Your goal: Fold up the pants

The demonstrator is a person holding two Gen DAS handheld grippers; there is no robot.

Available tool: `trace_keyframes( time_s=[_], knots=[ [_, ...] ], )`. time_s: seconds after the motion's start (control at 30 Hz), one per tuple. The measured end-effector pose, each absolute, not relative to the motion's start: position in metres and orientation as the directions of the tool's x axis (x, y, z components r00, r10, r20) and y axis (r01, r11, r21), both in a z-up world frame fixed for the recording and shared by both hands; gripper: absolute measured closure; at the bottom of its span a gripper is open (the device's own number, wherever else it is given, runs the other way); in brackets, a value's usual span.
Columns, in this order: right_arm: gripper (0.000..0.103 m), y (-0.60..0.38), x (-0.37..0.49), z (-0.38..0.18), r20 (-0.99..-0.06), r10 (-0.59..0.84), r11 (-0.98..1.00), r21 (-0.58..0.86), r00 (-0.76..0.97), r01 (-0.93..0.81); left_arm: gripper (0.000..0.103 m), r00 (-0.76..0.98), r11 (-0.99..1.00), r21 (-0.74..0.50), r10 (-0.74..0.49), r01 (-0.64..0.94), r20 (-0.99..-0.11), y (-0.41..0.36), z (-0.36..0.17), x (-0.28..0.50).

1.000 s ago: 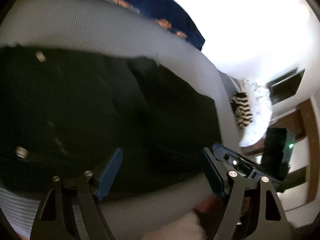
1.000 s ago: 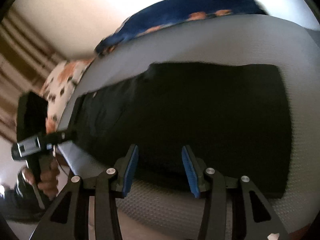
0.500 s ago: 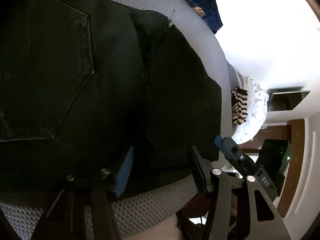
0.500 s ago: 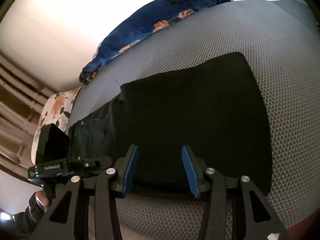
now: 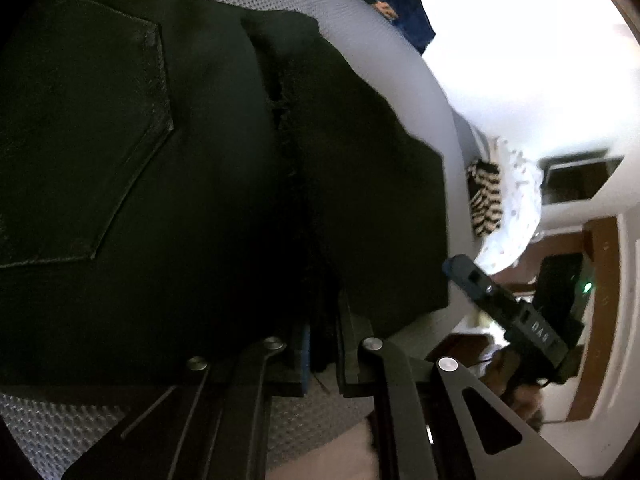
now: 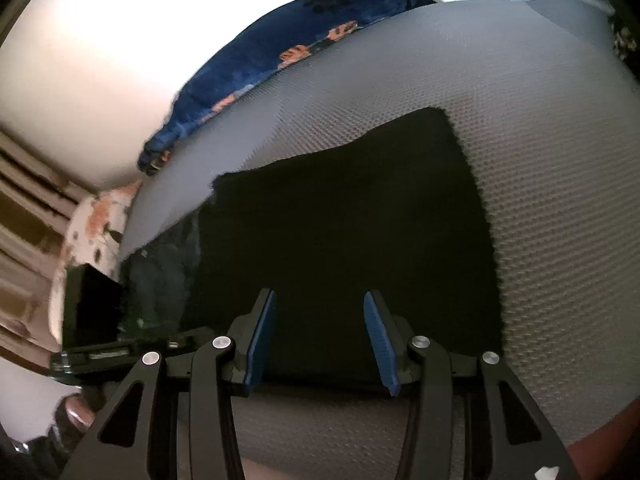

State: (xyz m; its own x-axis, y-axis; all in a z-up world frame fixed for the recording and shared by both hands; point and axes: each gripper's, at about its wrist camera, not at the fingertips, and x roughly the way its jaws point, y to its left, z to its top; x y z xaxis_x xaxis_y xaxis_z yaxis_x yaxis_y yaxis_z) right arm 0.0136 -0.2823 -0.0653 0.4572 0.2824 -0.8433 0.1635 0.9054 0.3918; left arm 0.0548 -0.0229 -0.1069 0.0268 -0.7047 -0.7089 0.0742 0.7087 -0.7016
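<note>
Black pants [image 5: 200, 168] lie flat on a grey mesh mattress [image 5: 60, 432], a back pocket showing at the left of the left wrist view. My left gripper [image 5: 324, 348] is shut on the near edge of the pants where a folded layer overlaps. In the right wrist view the pants [image 6: 340, 232] fill the middle, folded leg part towards me. My right gripper [image 6: 318, 340] is open, its blue pads over the near edge of the cloth with cloth between them. The left gripper body [image 6: 120, 350] shows at the lower left there.
A dark blue blanket with orange prints [image 6: 280, 48] lies at the far edge of the mattress [image 6: 540, 160]. A floral pillow [image 6: 96, 224] is at the left. A striped cloth and a white cloth [image 5: 504, 208] hang beyond the mattress. The right gripper body [image 5: 520, 316] shows at the right.
My left gripper dropped close to the pants and shut on their near edge. My right gripper moved in lower over the folded leg part and stayed open.
</note>
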Motion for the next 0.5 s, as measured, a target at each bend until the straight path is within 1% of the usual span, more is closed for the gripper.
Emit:
trace_keyframes(
  time_s=[0.07,0.1,0.17,0.23,0.3,0.4,0.5],
  knots=[
    [0.059,-0.284,0.01,-0.073,-0.877,0.228,0.933,0.321,0.424,0.162,0.094,0.03,0.713,-0.697,-0.7,0.081,-0.713,-0.024,-0.114,0.056],
    [0.06,-0.285,0.01,-0.081,-0.893,0.215,0.939,0.301,0.396,0.167,0.093,0.034,0.708,-0.702,-0.706,0.083,-0.708,-0.025,-0.115,0.057],
    [0.06,-0.286,0.007,-0.09,-0.896,0.215,0.94,0.299,0.389,0.167,0.092,0.031,0.714,-0.693,-0.698,0.096,-0.715,-0.027,-0.115,0.059],
    [0.06,-0.283,0.008,-0.088,-0.899,0.199,0.948,0.278,0.391,0.157,0.086,0.047,0.732,-0.67,-0.679,0.123,-0.733,-0.028,-0.109,0.06],
    [0.059,-0.281,0.011,-0.08,-0.891,0.193,0.953,0.269,0.412,0.136,0.082,0.093,0.767,-0.618,-0.637,0.171,-0.765,-0.028,-0.099,0.061],
    [0.059,-0.283,0.02,-0.069,-0.874,0.148,0.964,0.231,0.463,0.128,0.081,0.203,0.816,-0.507,-0.565,0.276,-0.799,-0.034,-0.078,0.066],
    [0.059,-0.287,0.037,-0.062,-0.864,0.082,0.976,0.171,0.497,0.136,0.075,0.281,0.818,-0.441,-0.551,0.37,-0.786,-0.048,-0.064,0.075]
  ],
)
